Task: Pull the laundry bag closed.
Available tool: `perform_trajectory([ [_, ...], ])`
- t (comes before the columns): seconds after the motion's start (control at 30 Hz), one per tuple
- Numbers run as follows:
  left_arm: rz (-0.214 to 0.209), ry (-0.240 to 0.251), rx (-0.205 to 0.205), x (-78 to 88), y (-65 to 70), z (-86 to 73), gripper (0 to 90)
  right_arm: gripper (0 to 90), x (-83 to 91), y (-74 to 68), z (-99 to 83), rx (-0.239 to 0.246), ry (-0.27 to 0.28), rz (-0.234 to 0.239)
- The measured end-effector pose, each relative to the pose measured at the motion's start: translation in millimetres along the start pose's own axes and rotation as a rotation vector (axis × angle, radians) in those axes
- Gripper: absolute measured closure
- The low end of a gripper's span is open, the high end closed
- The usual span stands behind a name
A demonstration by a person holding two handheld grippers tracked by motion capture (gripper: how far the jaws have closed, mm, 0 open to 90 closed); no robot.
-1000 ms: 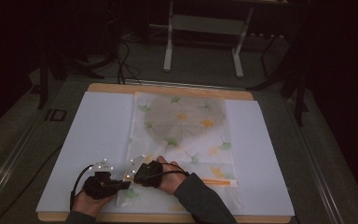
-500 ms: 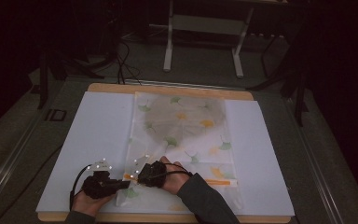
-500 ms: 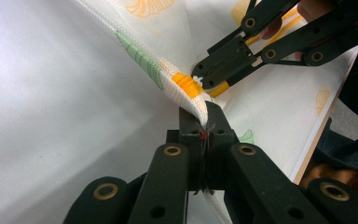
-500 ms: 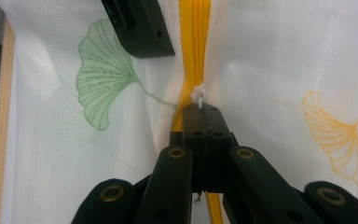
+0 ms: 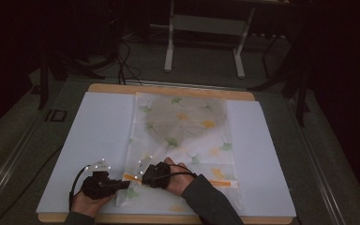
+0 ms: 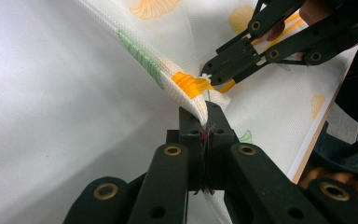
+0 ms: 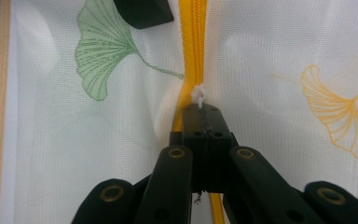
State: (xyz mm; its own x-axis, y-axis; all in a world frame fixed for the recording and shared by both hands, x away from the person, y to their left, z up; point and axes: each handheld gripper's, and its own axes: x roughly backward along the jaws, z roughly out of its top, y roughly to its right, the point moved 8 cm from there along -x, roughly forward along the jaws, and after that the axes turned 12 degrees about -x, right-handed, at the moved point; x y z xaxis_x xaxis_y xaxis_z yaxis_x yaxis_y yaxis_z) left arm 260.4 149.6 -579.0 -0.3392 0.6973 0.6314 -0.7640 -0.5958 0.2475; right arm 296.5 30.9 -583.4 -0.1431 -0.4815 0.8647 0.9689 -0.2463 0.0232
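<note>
A white mesh bag printed with green and orange ginkgo leaves lies flat on a white sheet. An orange zipper runs across its near end. My left gripper is at the bag's near left corner, shut on the fabric edge just beside the zipper's end. My right gripper meets it from the right. In the right gripper view, my right gripper is shut on the small white zipper pull on the orange zipper. The left gripper view shows my left gripper pinching the cloth, with the right gripper close beyond.
The white sheet covers a wooden board whose near edge runs under my forearms. Behind the table stand metal frame legs and dark cables on the floor. Bare sheet lies to the left and right of the bag.
</note>
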Motion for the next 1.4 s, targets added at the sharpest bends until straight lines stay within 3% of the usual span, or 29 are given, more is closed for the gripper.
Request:
perform_trajectory([
  [0.77,-0.011,0.006,0.009,2.6,-1.1,-0.9,88.7,90.0,11.2,4.4,-20.2,0.034,-0.057,-0.073],
  [1.4,-0.009,0.012,0.013,3.7,-2.3,-1.0,88.8,90.0,20.8,11.2,-36.0,0.009,-0.064,-0.085],
])
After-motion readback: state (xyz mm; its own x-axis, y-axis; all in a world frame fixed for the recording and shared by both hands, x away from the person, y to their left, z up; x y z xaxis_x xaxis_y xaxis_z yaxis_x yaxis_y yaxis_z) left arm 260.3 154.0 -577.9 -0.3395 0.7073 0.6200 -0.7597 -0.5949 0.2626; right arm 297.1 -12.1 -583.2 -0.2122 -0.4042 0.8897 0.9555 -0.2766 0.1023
